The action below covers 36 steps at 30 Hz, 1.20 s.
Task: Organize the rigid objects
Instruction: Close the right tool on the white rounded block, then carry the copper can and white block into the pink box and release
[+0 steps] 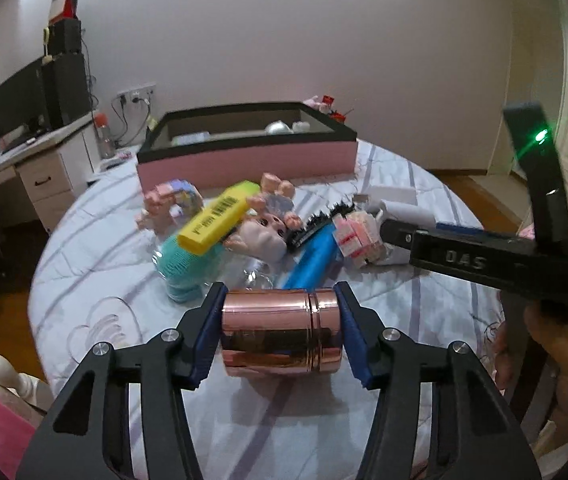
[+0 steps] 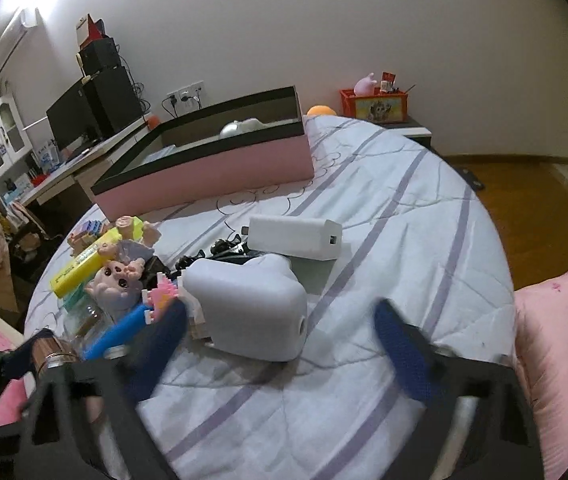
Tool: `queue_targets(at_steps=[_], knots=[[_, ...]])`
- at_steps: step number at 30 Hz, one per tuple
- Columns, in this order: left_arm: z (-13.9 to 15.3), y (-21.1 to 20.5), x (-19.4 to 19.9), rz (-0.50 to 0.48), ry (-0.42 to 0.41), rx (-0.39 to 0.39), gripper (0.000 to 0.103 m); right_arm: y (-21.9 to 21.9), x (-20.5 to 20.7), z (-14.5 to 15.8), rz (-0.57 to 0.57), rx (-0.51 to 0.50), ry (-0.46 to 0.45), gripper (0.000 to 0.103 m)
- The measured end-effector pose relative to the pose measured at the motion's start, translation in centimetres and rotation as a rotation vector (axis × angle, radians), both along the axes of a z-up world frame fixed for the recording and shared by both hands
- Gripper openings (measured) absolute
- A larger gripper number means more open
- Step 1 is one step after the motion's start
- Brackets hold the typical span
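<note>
Left gripper [image 1: 280,330] clamps a copper tin [image 1: 280,334] end to end, pads on both ends, just above the bed [image 1: 423,312]. Right gripper [image 2: 280,346] stands wide apart, blurred, nothing gripped; a white case [image 2: 252,308] sits just ahead, seemingly untouched. Toy pile: yellow box [image 1: 214,216], doll [image 1: 262,236], blue tube [image 1: 311,258]. Pink bin [image 1: 244,160] behind.

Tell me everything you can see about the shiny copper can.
The copper can is a short, mirror-shiny cylinder, metal by its look, with a grooved band near one end that may mark a lid. It lies sideways, end to end between the blue pads of the left hand-held gripper, above the striped bedspread.
</note>
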State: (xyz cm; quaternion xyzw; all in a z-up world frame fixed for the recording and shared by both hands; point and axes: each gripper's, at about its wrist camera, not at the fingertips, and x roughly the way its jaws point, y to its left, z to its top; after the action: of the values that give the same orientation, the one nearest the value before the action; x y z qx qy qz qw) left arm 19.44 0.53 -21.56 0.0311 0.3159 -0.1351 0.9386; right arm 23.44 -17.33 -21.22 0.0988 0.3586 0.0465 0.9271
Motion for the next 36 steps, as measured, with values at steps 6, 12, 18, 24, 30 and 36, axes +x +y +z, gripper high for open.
queue_targets(at_steps=[6,12,18,24,30,36], knots=[[0.8,0.6,0.5,0.002,-0.010,-0.032,0.055,0.4,0.7,-0.1,0.019,0.012,0.017,0.063],[1.9,1.1,0.7,0.020,-0.028,-0.049,0.055,1.9,0.1,0.9,0.033,-0.098,-0.010,0.050],[3.1,1.5,1.7,0.035,-0.052,-0.062,0.055,3.8,-1.7,2.9,0.021,-0.277,-0.097,0.044],[4.5,1.9,2.9,0.044,-0.066,-0.095,0.055,4.0,-2.0,5.0,0.037,-0.280,-0.161,0.044],[5.9,1.8,4.4,0.054,-0.089,-0.087,0.055,4.7,-1.3,6.6,0.072,-0.231,-0.187,0.044],[7.0,1.6,7.0,0.055,-0.104,-0.065,0.055,5.8,0.7,8.6,0.110,-0.194,-0.223,0.044]])
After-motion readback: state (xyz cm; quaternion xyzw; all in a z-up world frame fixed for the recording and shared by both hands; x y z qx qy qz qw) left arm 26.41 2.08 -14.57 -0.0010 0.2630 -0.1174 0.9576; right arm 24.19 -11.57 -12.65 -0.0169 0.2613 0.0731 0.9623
